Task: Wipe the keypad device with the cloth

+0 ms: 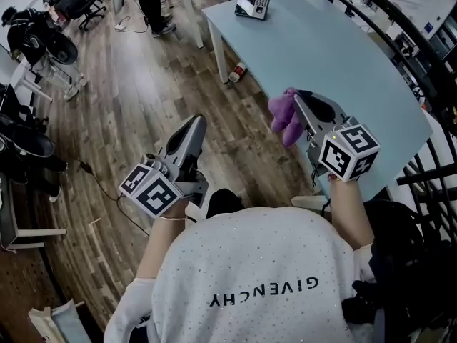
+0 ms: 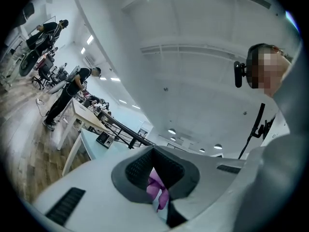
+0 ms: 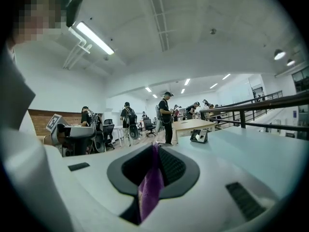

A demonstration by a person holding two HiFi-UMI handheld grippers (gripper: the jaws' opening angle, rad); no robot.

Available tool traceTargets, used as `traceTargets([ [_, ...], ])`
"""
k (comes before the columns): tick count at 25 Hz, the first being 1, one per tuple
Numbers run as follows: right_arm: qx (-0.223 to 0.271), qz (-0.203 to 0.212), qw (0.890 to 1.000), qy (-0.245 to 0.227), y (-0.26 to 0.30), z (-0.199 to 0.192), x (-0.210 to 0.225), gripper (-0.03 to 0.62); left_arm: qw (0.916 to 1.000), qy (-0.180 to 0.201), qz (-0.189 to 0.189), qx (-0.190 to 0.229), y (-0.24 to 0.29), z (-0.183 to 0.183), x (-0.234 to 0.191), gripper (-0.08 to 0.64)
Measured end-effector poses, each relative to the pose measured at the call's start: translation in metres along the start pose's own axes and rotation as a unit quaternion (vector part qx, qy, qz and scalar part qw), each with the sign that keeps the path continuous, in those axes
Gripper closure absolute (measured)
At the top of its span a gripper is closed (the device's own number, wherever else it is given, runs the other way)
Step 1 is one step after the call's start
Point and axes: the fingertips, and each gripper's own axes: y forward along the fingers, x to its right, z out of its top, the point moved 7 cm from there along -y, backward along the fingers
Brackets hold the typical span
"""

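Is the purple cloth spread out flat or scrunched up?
Scrunched up: the purple cloth hangs in a bunch from the right gripper, pinched between its jaws.

The only readable lettering is the brand name GIVENCHY, printed dark across the person's pale speckled sweatshirt (image 1: 250,259), upside down in the head view. Print on the keypad device (image 1: 253,6) is too small to read.

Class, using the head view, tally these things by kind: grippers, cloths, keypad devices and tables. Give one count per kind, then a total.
Grippers: 2, the left gripper and the right gripper
Cloths: 1, the purple cloth
Keypad devices: 1, the keypad device
Tables: 1, the table
Total: 5
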Motion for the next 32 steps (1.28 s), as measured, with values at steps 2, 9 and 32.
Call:
traceTargets([
  [2, -0.008, 0.002, 1.0, 0.004, 0.013, -0.002, 0.008, 0.554, 1.0, -0.009, 0.0, -0.003, 0.014, 0.002, -0.012, 0.558],
  [9, -0.032, -0.032, 0.999, -0.001, 0.07, -0.002, 0.041, 0.554, 0.9982, -0.053, -0.027, -0.011, 0.076, 0.013, -0.081, 0.558],
  [32, 0.05, -0.151, 0.986, 0.04, 0.272, 0.067, 0.055, 0.557, 0.9895, -0.033, -0.129, -0.056, 0.195, 0.159, -0.293, 0.558],
])
